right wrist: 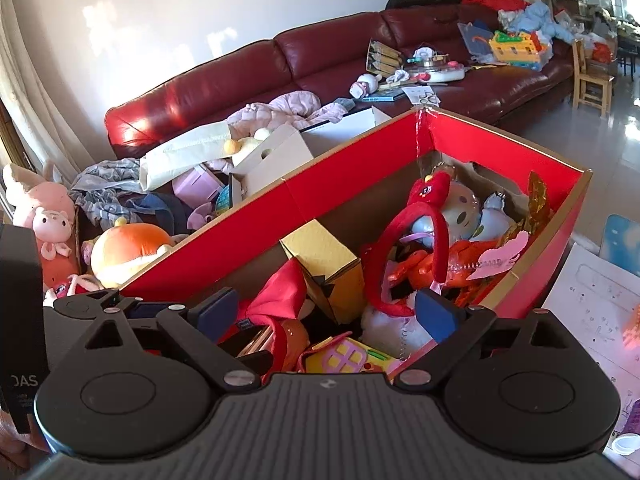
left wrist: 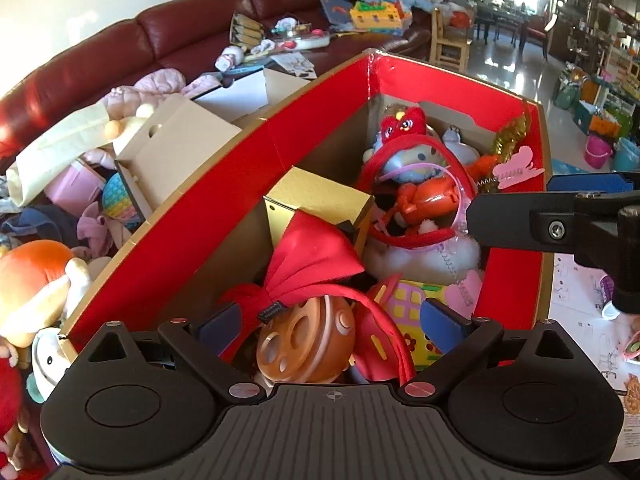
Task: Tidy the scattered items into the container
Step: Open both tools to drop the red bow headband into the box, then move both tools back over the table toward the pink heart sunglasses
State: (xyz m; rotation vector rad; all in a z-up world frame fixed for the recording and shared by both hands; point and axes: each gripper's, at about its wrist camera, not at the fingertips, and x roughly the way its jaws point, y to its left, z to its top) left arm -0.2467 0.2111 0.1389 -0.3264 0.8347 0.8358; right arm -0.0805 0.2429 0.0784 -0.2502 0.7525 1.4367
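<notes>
Sunlit white wall point(right wrist: 240, 12) behind a dark red leather sofa point(right wrist: 320, 56), glossy floor point(right wrist: 560, 144).

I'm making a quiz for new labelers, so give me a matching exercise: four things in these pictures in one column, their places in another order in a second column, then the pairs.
Things:
1. gold box
2. orange plush
3. wooden chair
4. brown disc

Places:
A. on the floor at the sofa's far end
B. outside the red box's left wall
C. inside the red box, against its left wall
D. inside the red box, between the open left gripper's fingers in its view

Pairs: 1-C, 2-B, 3-A, 4-D
</notes>
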